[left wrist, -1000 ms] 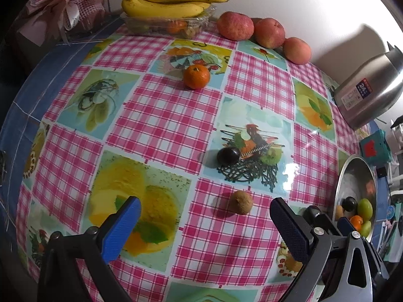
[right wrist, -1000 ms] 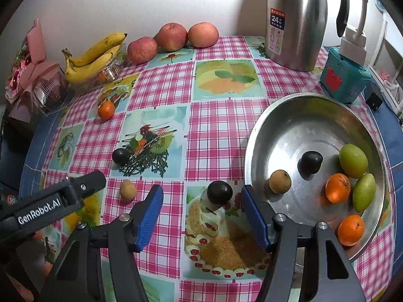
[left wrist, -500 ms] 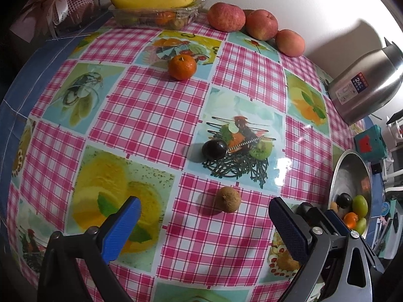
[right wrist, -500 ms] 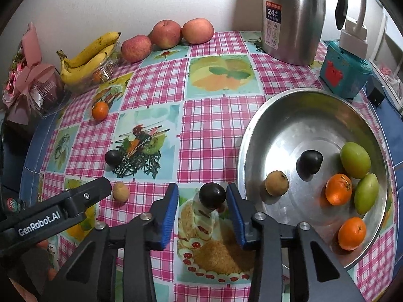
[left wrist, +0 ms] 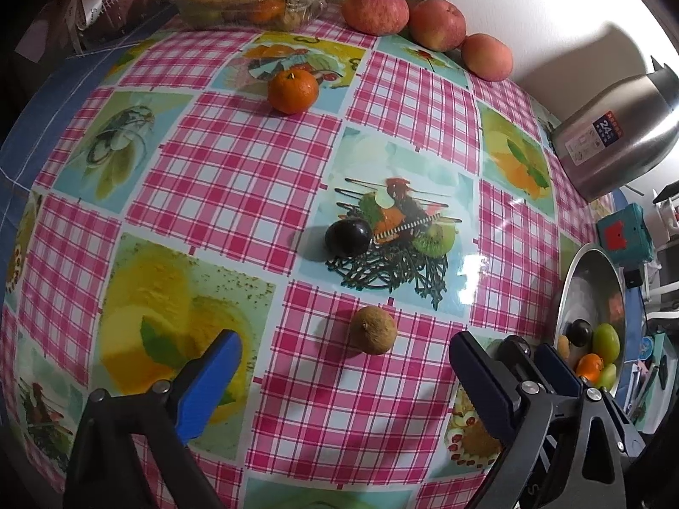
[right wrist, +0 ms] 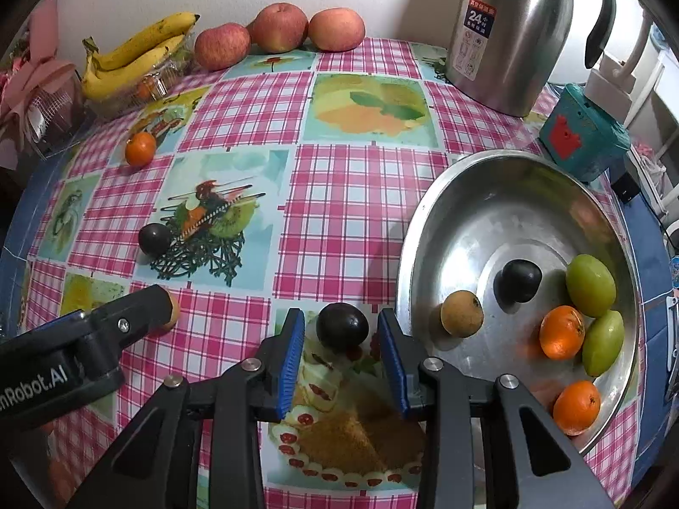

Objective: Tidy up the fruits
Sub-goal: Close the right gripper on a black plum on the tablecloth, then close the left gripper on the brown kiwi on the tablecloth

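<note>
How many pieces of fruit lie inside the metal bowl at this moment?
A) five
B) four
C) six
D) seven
C: in the right wrist view the metal bowl holds six: one brown fruit, one dark plum, two green fruits and two mandarins.

Glossy plastic-looking checked tablecloth (right wrist: 348, 212); shiny metal bowl (right wrist: 500, 195); brushed steel jug (right wrist: 509, 34); smooth dark plum (right wrist: 342, 326).
</note>
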